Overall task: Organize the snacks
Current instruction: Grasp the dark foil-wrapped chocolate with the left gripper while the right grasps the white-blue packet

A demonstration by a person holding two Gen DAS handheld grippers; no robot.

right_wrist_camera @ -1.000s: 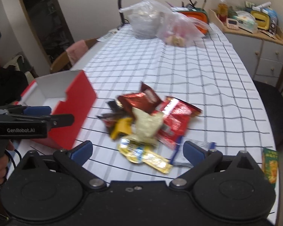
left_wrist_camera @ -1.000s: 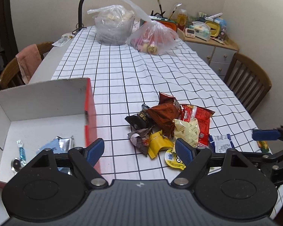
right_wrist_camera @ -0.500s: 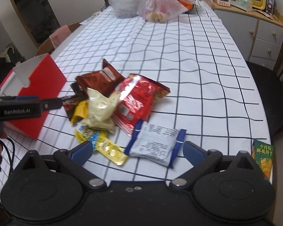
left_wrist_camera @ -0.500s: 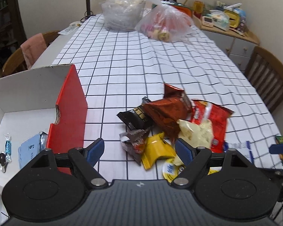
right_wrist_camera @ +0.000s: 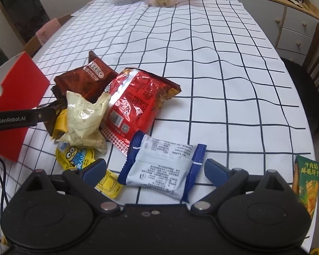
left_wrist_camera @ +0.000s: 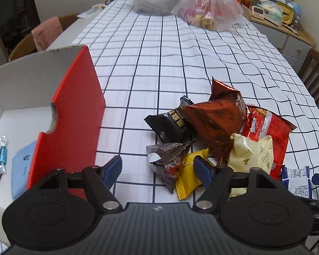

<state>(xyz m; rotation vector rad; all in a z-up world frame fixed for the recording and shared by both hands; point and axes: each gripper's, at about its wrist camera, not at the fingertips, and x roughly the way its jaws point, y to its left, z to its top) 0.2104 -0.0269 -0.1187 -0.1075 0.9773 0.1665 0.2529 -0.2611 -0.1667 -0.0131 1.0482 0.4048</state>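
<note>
- Right gripper (right_wrist_camera: pixel 155 170): jaws spread wide, nothing between the pads. The blue-and-white packet (right_wrist_camera: pixel 162 169) lies flat on the checked tablecloth (right_wrist_camera: pixel 223 80), directly ahead of and between the two fingers, apart from the main pile.
- Packet's long axis runs roughly across the jaw opening, its dark blue crimped ends pointing toward each finger. Judgement: closing along that axis would buckle the packet; a grip across the short side looks cleaner.
- Left gripper (left_wrist_camera: pixel 158 167): jaws likewise released and empty. It hovers at the pile's near-left edge, with the brown-silver wrapper (left_wrist_camera: pixel 168 159) and yellow wrapper (left_wrist_camera: pixel 189 176) lying between its fingers.
- Red box (left_wrist_camera: pixel 70 114) stands just left of the pile, open top; a blue sachet (left_wrist_camera: pixel 21 170) and a wrapped candy (left_wrist_camera: pixel 2 150) already lie inside. Judgement: box is the destination, and the left gripper is nearer to it.
- Right gripper is the nearer one to the blue-and-white packet; in the left view that packet is only partly seen at the right edge.
- Green biscuit box (right_wrist_camera: pixel 307 182) sits at the table's right edge, partly cut off behind the right gripper body.
- Minion packet (right_wrist_camera: pixel 76 155) is half buried under the cream bag (right_wrist_camera: pixel 85 119); the pile's lower layers cannot be made out.
</note>
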